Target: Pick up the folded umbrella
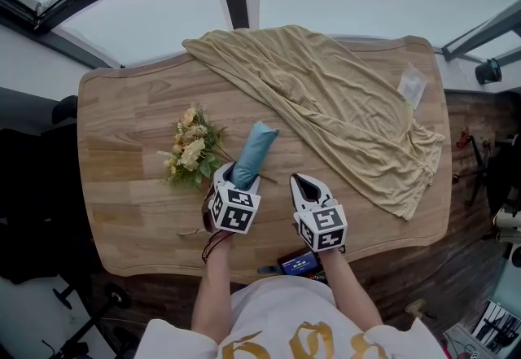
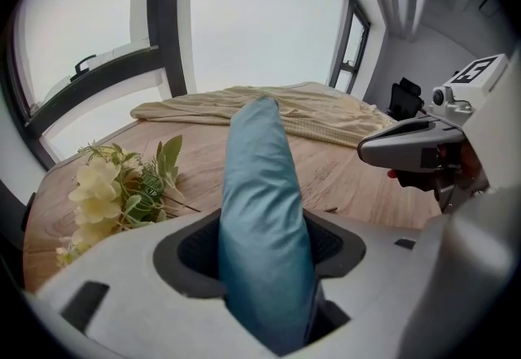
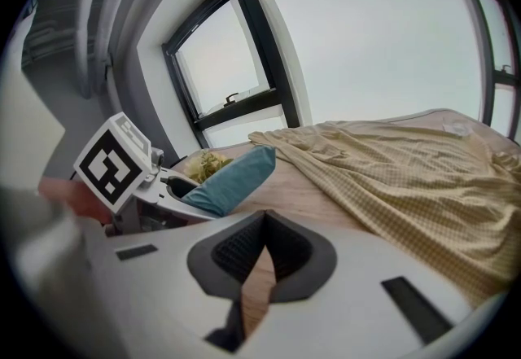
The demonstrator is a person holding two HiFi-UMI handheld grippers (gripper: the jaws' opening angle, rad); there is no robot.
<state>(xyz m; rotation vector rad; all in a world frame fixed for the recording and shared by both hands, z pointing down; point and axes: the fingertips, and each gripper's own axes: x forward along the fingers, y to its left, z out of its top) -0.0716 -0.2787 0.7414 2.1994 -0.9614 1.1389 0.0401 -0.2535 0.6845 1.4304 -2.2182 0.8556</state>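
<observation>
Both grippers: the left gripper (image 1: 234,181) has its jaws closed on the folded umbrella (image 1: 252,152). The right gripper (image 1: 299,183) has its jaws together on nothing and sits on the far side of the umbrella from the flowers (image 1: 191,155).
Umbrella: just beside the flowers, on their cloth-ward side. Its near end is between the left jaws, and its far end looks tilted up off the surface (image 1: 130,121).
Hold: taken near one end, so most of the length juts out past the jaws unsupported.
Risk, slipping: the soft teal sleeve could slide or pivot between the pads and let the far end droop, because the grip is at the end of a bulky, yielding body.
Risk, flowers: their leaves lie just beside the left jaws, so a swing toward them would likely drag the bunch along.
Risk, cloth: the tan cloth (image 1: 326,105) lies beyond the umbrella from the flowers, and a low forward carry could snag its tip in a fold.
Risk, collision: the right gripper is near, so a swing away from the flowers could knock it.
</observation>
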